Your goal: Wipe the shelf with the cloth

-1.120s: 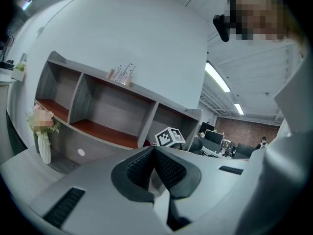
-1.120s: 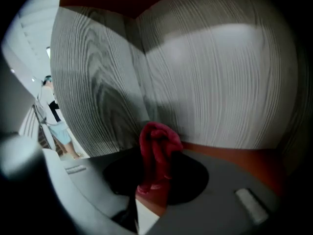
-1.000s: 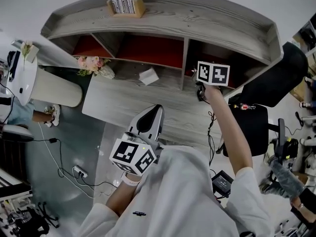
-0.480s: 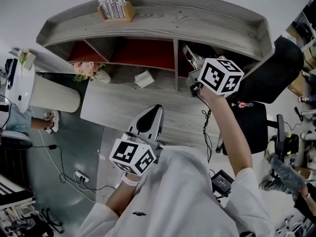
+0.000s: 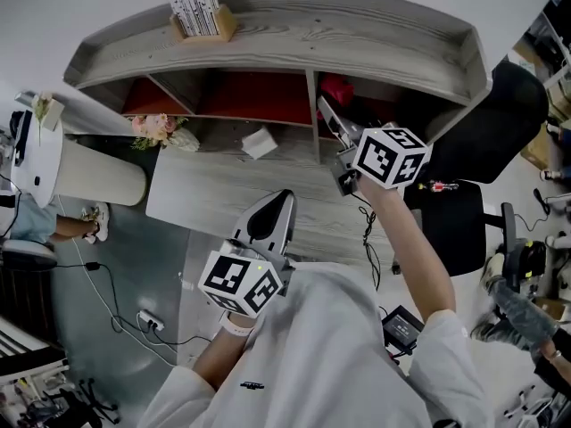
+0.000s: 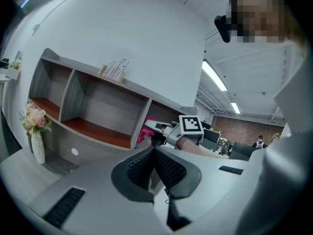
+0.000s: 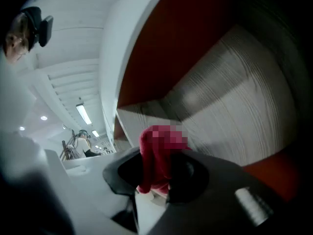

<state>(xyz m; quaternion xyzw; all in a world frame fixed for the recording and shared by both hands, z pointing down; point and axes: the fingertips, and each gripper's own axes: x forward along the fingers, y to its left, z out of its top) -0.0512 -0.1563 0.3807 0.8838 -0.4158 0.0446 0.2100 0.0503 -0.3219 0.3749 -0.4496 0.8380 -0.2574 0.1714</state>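
Right gripper (image 5: 328, 116) clamps the red cloth (image 5: 337, 87) at the shelf's (image 5: 384, 38) right bay; whether cloth touches wood cannot be told. Left gripper (image 5: 270, 219), jaws together and empty, hangs near.

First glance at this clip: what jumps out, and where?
The red cloth stands out, pinched in the right gripper in the right-hand compartment of the grey shelf. The left gripper is held near the person's body, jaws together, empty.
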